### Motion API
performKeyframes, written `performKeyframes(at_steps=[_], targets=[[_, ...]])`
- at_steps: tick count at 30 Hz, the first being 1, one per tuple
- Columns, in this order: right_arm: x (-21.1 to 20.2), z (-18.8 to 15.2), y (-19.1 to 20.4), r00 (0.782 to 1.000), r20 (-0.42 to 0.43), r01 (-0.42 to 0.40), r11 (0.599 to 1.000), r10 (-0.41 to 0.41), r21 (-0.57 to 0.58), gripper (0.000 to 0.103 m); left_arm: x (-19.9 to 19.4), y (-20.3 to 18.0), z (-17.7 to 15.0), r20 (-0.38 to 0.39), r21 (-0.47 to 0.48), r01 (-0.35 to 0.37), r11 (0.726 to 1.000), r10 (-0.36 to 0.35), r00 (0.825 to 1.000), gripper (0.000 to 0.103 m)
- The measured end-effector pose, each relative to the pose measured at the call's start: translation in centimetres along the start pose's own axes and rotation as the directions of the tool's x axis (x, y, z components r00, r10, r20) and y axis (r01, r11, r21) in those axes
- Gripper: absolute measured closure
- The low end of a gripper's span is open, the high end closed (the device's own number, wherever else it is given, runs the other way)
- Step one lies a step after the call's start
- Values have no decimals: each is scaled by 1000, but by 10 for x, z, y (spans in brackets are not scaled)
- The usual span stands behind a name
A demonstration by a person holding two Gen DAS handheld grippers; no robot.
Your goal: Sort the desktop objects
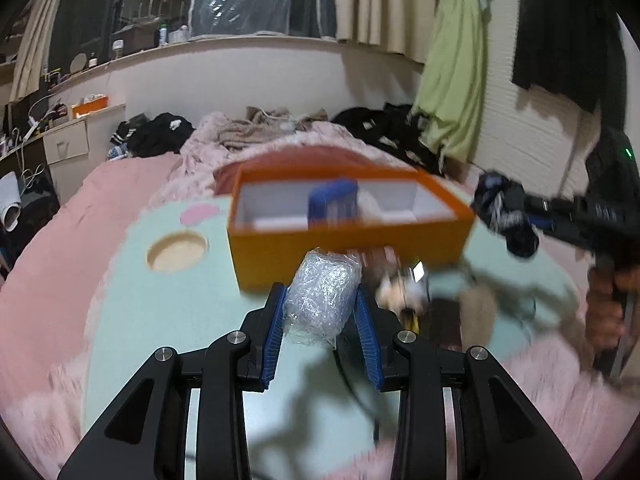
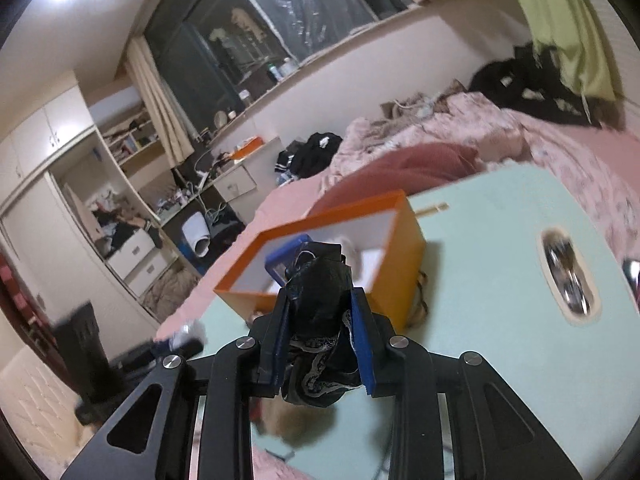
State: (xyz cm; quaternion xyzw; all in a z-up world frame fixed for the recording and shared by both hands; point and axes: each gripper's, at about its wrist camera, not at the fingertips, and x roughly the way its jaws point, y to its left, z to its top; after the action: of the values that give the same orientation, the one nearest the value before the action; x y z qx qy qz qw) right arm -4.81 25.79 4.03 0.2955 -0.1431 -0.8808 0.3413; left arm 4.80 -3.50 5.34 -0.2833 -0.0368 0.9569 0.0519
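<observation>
Mid-sort, two items in transit. The left gripper point(image 1: 320, 312) is clamped on a crinkled clear-plastic packet point(image 1: 322, 300), held above the pale green tabletop point(image 1: 132, 300) just short of the orange box point(image 1: 348, 236). The right gripper point(image 2: 320, 344) pinches a bundle of black fabric point(image 2: 320, 320) near the same box. A blue item point(image 1: 333, 202) and something white already lie inside; blurred small objects point(image 1: 404, 284) beside the box appear unsorted.
</observation>
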Motion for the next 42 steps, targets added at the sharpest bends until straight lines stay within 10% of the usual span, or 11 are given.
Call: performKeyframes(at_steps=[7, 10, 13, 20, 29, 35, 42], targets=[[48, 33, 28, 996, 21, 89, 989, -87, -119, 69, 42, 8, 70, 21, -63, -39, 997, 40, 999, 65], [77, 31, 20, 985, -23, 164, 978, -169, -131, 40, 80, 21, 76, -91, -130, -96, 987, 85, 992, 19], [91, 16, 11, 978, -58, 188, 970, -199, -157, 40, 93, 25, 58, -114, -125, -164, 979, 150, 982, 17], [97, 4, 16, 972, -49, 211, 943, -231, -259, 38, 100, 69, 14, -152, -469, 34, 882, -119, 981, 2], [82, 1, 13, 971, -20, 225, 940, -238, -256, 32, 62, 45, 28, -47, -288, -60, 956, 48, 998, 2], [34, -13, 22, 977, 31, 210, 929, -210, -306, 15, 18, 45, 24, 11, -243, 4, 970, -1, 1000, 2], [3, -69, 19, 972, -144, 110, 899, -187, -424, 14, -17, 32, -16, -88, -94, 71, 993, -79, 993, 2]])
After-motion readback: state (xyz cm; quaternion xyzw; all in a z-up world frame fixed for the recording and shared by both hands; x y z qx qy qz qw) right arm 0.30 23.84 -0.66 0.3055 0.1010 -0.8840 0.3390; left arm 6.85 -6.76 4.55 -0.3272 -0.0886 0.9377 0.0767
